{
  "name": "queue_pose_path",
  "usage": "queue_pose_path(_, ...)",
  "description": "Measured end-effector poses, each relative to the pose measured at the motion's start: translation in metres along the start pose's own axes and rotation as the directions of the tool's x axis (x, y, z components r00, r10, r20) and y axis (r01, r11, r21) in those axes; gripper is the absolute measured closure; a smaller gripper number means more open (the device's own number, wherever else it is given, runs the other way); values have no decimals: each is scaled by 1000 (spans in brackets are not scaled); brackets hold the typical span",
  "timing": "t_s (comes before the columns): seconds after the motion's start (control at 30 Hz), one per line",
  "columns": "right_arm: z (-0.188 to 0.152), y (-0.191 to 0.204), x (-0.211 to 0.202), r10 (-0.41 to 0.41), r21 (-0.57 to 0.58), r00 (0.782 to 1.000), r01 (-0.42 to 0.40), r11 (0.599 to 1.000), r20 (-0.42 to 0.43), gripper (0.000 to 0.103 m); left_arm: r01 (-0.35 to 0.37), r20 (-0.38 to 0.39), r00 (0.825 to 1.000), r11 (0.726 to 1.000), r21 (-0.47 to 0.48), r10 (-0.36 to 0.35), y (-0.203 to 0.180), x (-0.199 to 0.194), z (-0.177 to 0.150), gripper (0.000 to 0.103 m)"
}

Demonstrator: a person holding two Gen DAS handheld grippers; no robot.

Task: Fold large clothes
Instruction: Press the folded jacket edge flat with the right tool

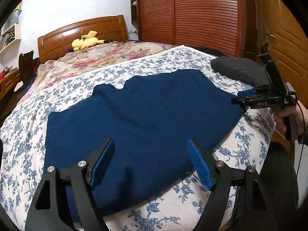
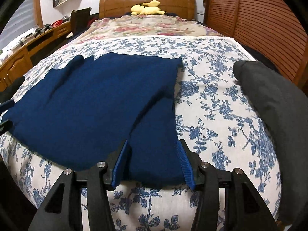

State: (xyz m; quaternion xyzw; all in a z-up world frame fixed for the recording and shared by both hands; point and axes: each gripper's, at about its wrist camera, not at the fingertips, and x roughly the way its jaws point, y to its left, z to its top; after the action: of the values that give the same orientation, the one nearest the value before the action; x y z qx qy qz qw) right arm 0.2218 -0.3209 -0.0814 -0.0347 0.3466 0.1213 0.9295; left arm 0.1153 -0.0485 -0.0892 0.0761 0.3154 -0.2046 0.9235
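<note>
The right gripper [image 2: 154, 161] hangs low over the near right corner of the navy garment [image 2: 92, 104], its jaws parted. A folded flap of the cloth lies in the gap, but the blue pads [image 2: 183, 163] stand clear on either side and do not press on it. From the left wrist view the same tool shows side-on at the garment's right edge, a hand [image 1: 288, 115] around its handle.

The left gripper [image 1: 152, 163] hovers over the garment's near left part with its jaws wide apart. Only flat cloth lies below it, and nothing is pinched.

The garment is spread on the bed [image 2: 211, 100], on a blue-flowered sheet, lying mostly smooth. Its long axis runs across, from one gripper to the other. The near hem lies almost under both tools and the ragged far edge points towards the headboard [image 2: 146, 2]. So the cloth stretches forward and away from each gripper. The right one is nearer to a graspable edge, since the flap already sits between its jaws. The left has only the middle of the fabric under it.

A dark grey bundle [image 2: 273, 104] lies to the right, well apart from the garment. A yellow plush toy [image 2: 146, 8] rests by the headboard.
</note>
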Motion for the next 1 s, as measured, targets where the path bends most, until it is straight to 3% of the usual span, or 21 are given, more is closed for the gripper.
queue_pose_path(0.2, -1, -6, 4, -22, 27, 1000, 22, 999, -10, 31, -2, -15, 1000, 1000, 8, 2, -6, 4, -5, 24)
queue_pose_path(0.4, -6, -13, 10, 40, 103, 998, -35, 994, -44, 31, 6, -37, 999, 1000, -14, -6, -3, 12, -9, 24)
queue_pose_path(0.8, -12, -8, 13, 46, 113, 998, -42, 993, -32, 31, 13, -78, 997, 999, -36, -16, -3, 25, -14, 25)
queue_pose_path(0.9, -12, -5, 13, 92, 100, 995, -89, 991, -27, 50, 15, -80, 997, 999, -39, -18, -3, 26, -14, 25)
queue_pose_path(1.0, -10, 1, 10, 106, 73, 994, -103, 992, -41, 62, 15, -81, 997, 999, -39, -18, -2, 27, -14, 25)
